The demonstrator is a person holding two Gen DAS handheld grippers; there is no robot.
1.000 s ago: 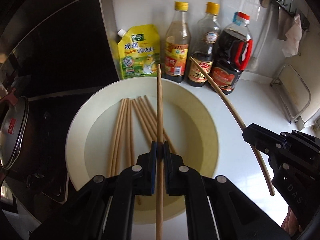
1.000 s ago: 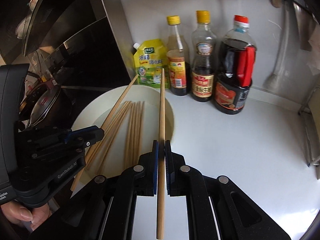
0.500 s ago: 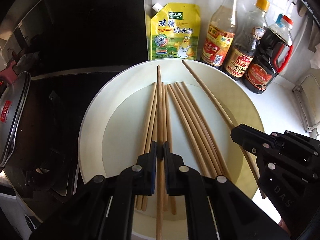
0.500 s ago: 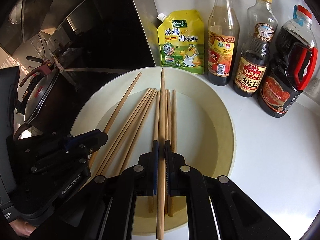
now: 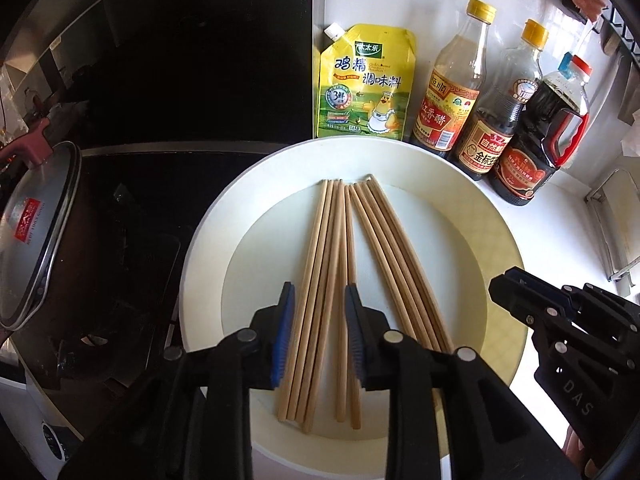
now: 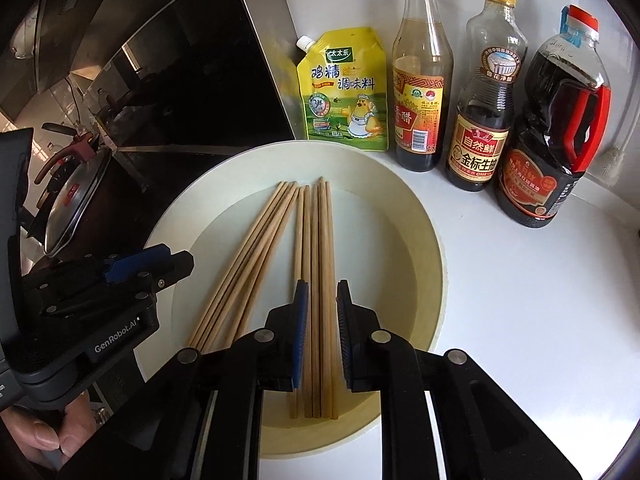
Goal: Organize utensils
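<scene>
The cream plate [image 5: 496,240], filling the lower centre of both views, now holds all visible chopsticks [image 5: 320,280] in 2 fanned bundles. The left gripper [image 5: 318,300] and right gripper [image 6: 320,300] have just been opening and grip nothing; no loose chopstick is seen elsewhere.

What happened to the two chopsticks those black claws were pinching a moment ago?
Both were let go. The left gripper and right gripper carried one chopstick each down over the plate, and their jaws have just been opening, so both sticks now lie with the other chopsticks in it. The jaws straddle the sticks without pressing them. The plate, the yellow pouch and the three bottles stayed put.
</scene>
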